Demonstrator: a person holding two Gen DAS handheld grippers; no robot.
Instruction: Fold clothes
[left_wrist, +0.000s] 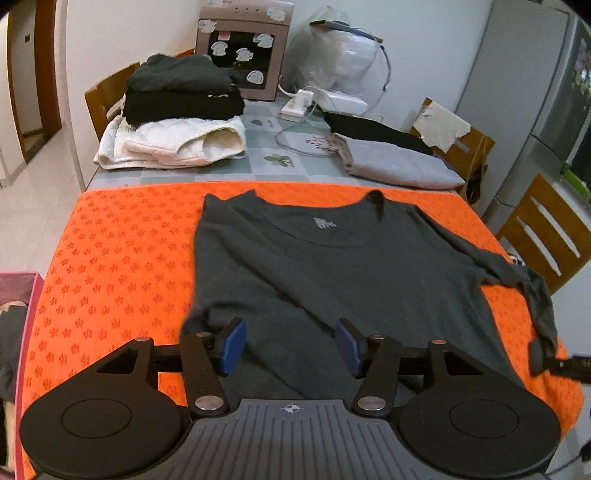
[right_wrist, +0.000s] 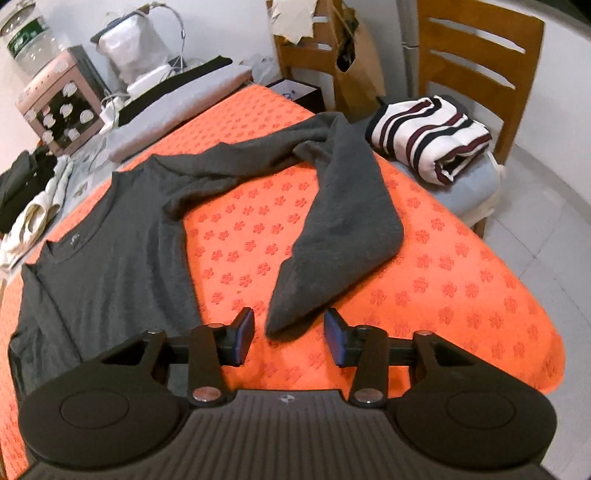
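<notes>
Your left gripper (left_wrist: 291, 345) stands open over the lower body of the dark grey shirt (left_wrist: 332, 266), with nothing between its blue pads (left_wrist: 232, 345). Your right gripper (right_wrist: 289, 341) is also open; the sleeve cuff (right_wrist: 284, 317) lies just in front of its gap, not pinched. The shirt lies flat on the orange cloth (right_wrist: 461, 288) of the tabletop, its right sleeve bent back toward you. Beyond it, you see a white and black pile of folded clothes (left_wrist: 173, 122) and a grey folded piece (left_wrist: 399, 162). A striped garment (right_wrist: 430, 136) rests on a chair (right_wrist: 476, 66).
</notes>
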